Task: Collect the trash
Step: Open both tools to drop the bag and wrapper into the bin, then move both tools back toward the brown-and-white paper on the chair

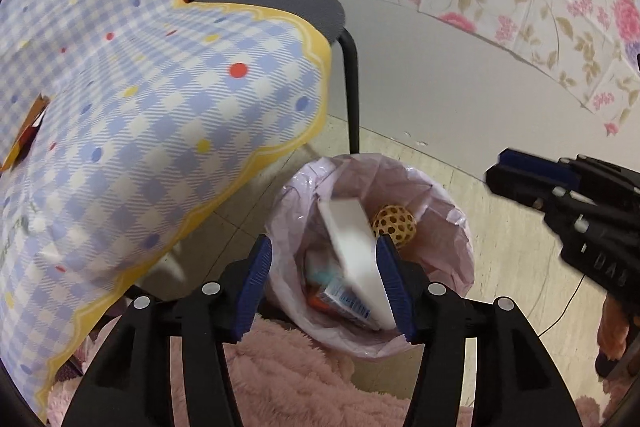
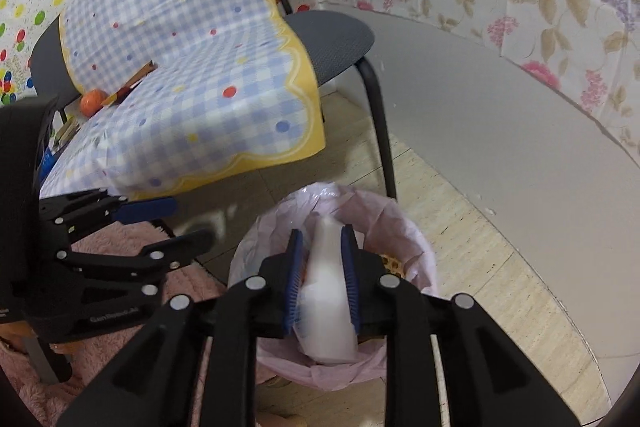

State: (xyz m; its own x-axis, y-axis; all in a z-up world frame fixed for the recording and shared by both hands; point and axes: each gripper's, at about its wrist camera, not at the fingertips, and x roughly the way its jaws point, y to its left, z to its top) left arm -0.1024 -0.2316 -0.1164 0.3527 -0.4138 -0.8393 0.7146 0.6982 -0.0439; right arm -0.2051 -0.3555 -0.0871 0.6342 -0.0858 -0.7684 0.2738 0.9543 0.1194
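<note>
Over the pink-lined bin (image 1: 448, 227), your left gripper (image 1: 324, 283) stands well open around a blurred white box (image 1: 352, 247) that touches its right pad only. Only this view shows the yellow lattice ball (image 1: 394, 225) inside the bin. Your right gripper (image 2: 322, 283), jaws narrowly parted, frames a smeared white bottle (image 2: 326, 303), seemingly loose, above the bin.

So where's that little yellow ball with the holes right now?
In the left wrist view, the yellow ball lies inside the pink-lined trash bin, toward its far right side, just behind the falling white box.
</note>
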